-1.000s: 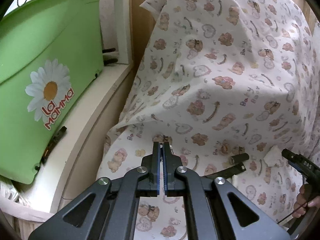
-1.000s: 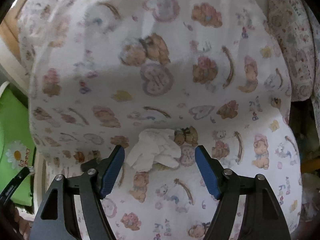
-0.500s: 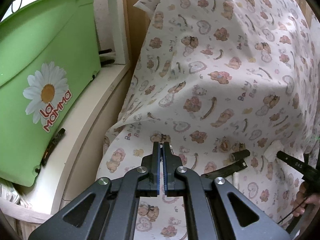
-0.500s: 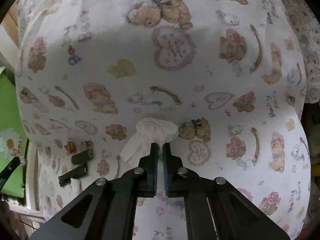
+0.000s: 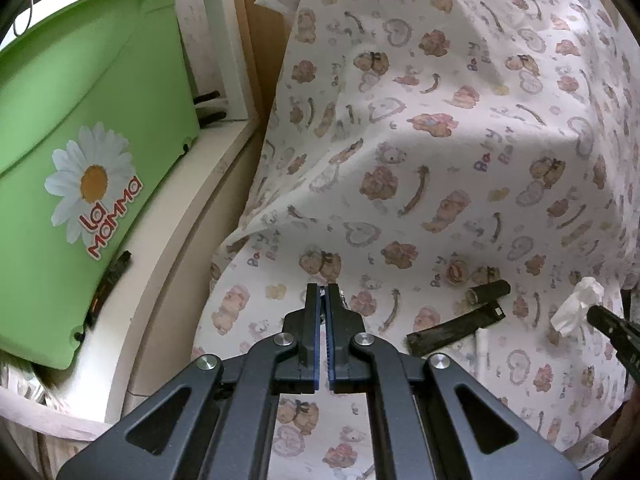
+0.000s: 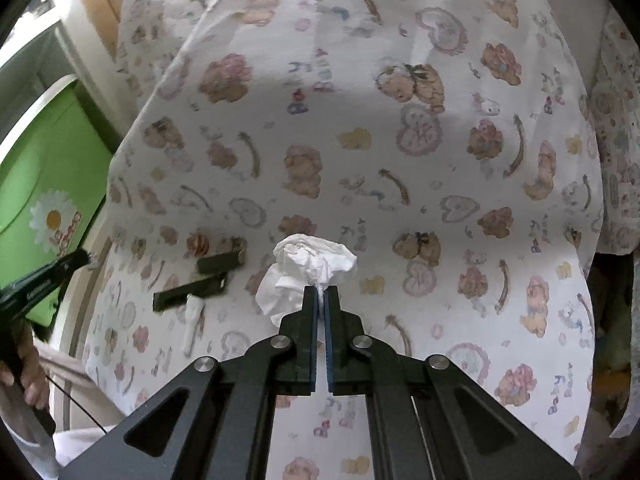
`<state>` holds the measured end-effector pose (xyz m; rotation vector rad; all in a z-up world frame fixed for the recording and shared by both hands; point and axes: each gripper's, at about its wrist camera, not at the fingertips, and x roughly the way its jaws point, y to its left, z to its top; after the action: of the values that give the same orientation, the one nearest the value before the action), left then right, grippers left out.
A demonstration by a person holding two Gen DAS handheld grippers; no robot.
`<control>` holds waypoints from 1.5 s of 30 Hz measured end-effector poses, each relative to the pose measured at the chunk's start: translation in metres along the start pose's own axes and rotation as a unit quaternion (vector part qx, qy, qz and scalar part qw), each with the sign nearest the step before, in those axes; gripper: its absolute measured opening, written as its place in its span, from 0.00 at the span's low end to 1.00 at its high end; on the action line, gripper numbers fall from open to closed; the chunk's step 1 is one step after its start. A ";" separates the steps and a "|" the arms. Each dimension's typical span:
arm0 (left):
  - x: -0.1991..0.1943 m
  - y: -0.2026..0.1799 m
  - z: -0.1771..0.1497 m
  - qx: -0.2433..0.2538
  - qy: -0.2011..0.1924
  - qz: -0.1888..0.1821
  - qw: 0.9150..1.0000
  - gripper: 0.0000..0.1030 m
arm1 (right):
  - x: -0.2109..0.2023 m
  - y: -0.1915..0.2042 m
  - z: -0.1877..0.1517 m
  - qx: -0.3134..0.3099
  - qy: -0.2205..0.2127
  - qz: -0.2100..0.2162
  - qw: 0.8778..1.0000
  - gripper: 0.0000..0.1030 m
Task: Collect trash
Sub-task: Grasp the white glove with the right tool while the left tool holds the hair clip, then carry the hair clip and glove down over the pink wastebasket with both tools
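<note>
- right wrist view: the right hand-held gripper (image 6: 322, 294) was clamped on a crumpled white tissue (image 6: 312, 266) above the bear-print sheet (image 6: 400, 160).
- the left hand-held gripper (image 5: 322, 294) was pressed together, holding nothing, near the green bin (image 5: 80, 160).

Teddy-print sheet (image 6: 360, 160) bearing two dark sticks (image 6: 220, 262), white scrap (image 6: 194, 320)

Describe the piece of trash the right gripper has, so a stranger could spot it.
Start at the bear-print sheet draped over the furniture. Near its lower middle, beside two dark sticks, the right gripper pinches a crumpled white tissue. It is the only bright, puffy wad there.
</note>
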<state>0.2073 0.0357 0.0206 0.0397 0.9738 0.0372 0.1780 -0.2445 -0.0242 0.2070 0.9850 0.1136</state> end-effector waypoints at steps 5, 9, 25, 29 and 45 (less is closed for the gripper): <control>-0.007 -0.004 -0.006 0.002 0.000 -0.008 1.000 0.02 | -0.013 -0.005 -0.005 -0.011 -0.001 0.001 1.000 0.04; -0.011 -0.011 -0.012 0.012 0.002 -0.010 1.000 0.02 | -0.018 -0.002 -0.012 -0.021 -0.002 0.004 1.000 0.04; -0.046 -0.020 -0.057 0.011 -0.009 -0.013 1.000 0.02 | -0.054 0.011 -0.049 -0.040 -0.010 0.034 0.999 0.04; -0.058 -0.021 -0.081 0.015 -0.004 -0.026 1.000 0.02 | -0.067 0.015 -0.068 -0.043 -0.009 0.048 0.998 0.04; -0.107 -0.036 -0.135 0.050 0.034 -0.062 0.996 0.02 | -0.123 0.056 -0.119 -0.119 0.011 0.087 0.989 0.04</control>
<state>0.0362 -0.0034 0.0314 0.0709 1.0442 -0.1252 0.0109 -0.1982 0.0250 0.0726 0.9652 0.3906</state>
